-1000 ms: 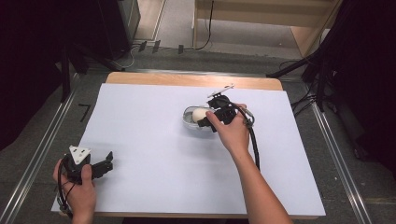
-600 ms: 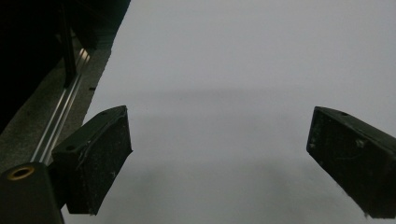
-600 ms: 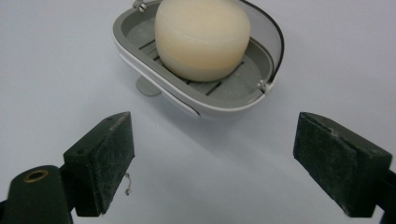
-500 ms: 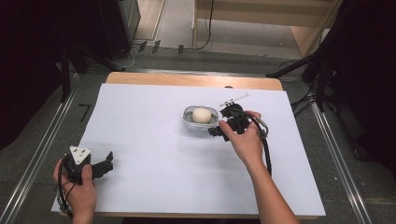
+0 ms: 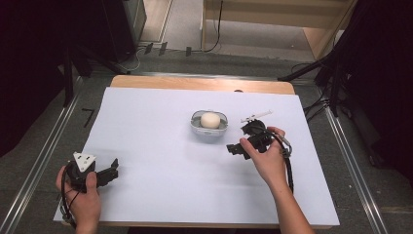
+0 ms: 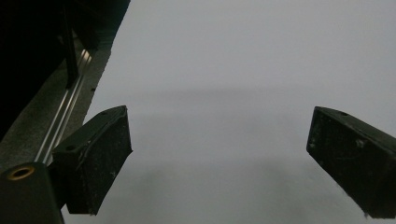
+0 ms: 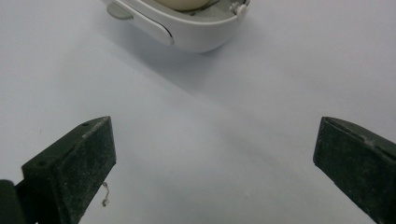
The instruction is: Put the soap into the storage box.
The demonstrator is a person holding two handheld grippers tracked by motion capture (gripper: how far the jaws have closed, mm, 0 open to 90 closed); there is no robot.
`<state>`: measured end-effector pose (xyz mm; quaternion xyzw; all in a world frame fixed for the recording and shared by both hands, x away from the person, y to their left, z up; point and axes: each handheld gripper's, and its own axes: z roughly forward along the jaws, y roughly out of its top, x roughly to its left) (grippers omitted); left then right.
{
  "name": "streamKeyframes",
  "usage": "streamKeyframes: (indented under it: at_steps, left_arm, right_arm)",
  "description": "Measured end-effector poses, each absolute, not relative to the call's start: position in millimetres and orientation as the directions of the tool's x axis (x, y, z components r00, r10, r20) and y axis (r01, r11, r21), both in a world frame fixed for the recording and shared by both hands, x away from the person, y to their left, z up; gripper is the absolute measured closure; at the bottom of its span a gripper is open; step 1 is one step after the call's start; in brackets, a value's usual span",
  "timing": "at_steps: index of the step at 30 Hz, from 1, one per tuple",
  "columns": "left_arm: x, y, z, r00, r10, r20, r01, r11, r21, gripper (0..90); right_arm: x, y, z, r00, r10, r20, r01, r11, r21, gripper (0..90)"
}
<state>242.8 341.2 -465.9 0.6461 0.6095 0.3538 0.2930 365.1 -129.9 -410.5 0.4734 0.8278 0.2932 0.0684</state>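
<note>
Small grey bowl [image 5: 209, 127] sits mid-surface [image 5: 146, 146] with a pale round egg [image 5: 210, 120] inside it. The right gripper [image 5: 235, 148] is just beside the bowl, fingers [image 7: 74, 172] just opened wide and released, nothing between them. The left gripper [image 5: 113, 171] sits well apart, fingers spread too, empty.

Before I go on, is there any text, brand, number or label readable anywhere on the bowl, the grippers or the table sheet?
None can be read.
Bowl holding the pale round thing: its wall is plain, no print in the high view or the right gripper view.
White sheet: blank.
Left gripper and right gripper: black pads, no lettering.
Small white thing beyond the right gripper: too small to tell.
</note>
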Motion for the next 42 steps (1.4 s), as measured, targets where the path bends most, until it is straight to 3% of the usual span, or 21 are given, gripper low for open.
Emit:
streamKeyframes:
  at_steps: [42]
  left_arm:
    - [242.3, 338.4, -466.1, 0.011, 0.991, 0.132, 0.577, -0.114, 0.809, 7.2]
  right_arm:
    - [301.8, -223.1, -454.9, -0.485, 0.849, 0.211, 0.723, 0.253, 0.643, 0.0]
